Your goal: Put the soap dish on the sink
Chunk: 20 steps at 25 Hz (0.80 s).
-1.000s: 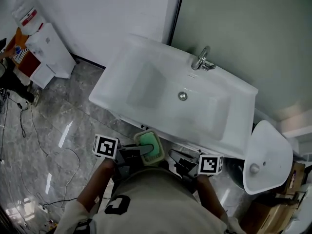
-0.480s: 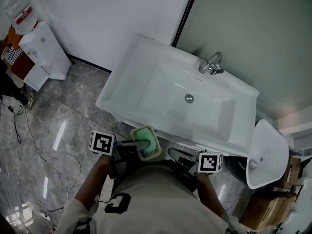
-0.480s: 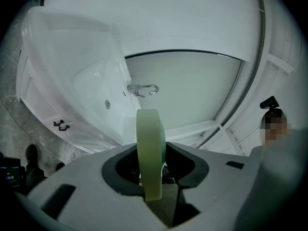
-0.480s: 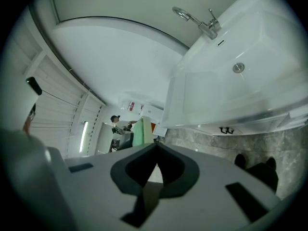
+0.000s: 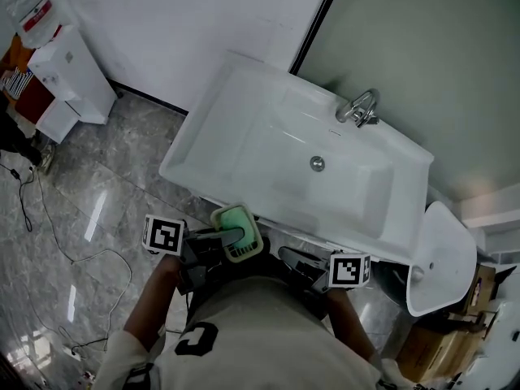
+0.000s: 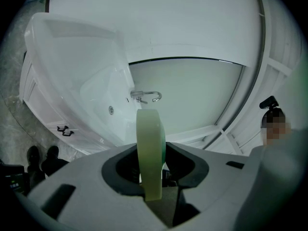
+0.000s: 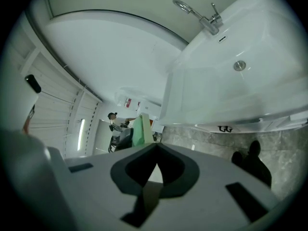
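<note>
Soap dish (image 5: 236, 232) just before sink (image 5: 213, 128)

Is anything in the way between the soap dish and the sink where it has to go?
Nothing visible. The left gripper holds the soap dish just short of the sink's front rim, and the rim and basin show only the faucet at the back and the drain.

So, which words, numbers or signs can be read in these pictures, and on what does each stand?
"C", uncertain: white print on the person's shirt.
Water bottle, red label: too small to read.
Red-and-white wall sign: too blurred to read.
Marker cubes: square patterns only, no letters.
</note>
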Tool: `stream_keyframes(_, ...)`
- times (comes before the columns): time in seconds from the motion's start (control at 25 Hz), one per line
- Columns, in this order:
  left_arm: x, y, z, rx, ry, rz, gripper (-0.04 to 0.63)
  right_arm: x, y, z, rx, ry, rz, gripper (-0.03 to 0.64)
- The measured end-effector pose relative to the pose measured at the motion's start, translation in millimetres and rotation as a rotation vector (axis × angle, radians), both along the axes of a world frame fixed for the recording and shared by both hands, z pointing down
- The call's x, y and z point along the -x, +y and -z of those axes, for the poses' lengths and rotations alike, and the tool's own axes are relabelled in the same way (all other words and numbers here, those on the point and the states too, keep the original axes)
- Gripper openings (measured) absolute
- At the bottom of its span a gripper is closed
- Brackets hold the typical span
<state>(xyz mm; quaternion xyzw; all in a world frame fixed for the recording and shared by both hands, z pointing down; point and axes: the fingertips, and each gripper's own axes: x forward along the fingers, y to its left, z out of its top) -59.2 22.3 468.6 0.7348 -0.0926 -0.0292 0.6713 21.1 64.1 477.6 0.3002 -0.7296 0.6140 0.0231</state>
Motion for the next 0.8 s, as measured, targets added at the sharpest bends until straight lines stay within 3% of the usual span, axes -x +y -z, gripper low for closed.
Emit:
stream_keyframes(0.16, -10.3, -12.4, 4.9, -0.052, -0.025, 0.004, 0.147, -8.1, -13.3, -2.4, 0.019, -0.039, 0.008, 0.009)
stream_keyframes(0.4, -26.0, -33.3, 12.2, -0.093, -0.102, 0.000, 0.147, -28.6, -44.4, 10.8, -0.044, -0.096, 0.025, 0.009)
stream_keyframes(0.56, -42.8, -45.2, 13.7, -0.095, -0.132, 0.003, 0.147, -53.7, -60.6, 8.0, -0.022, -0.118, -0.007, 0.009)
stream_keyframes(0.8, -62.8, -63.4, 13.5, -0.108, -0.170, 0.023, 0.147, -69.6, -81.0, 8.4, -0.037, -0.154, 0.049, 0.009)
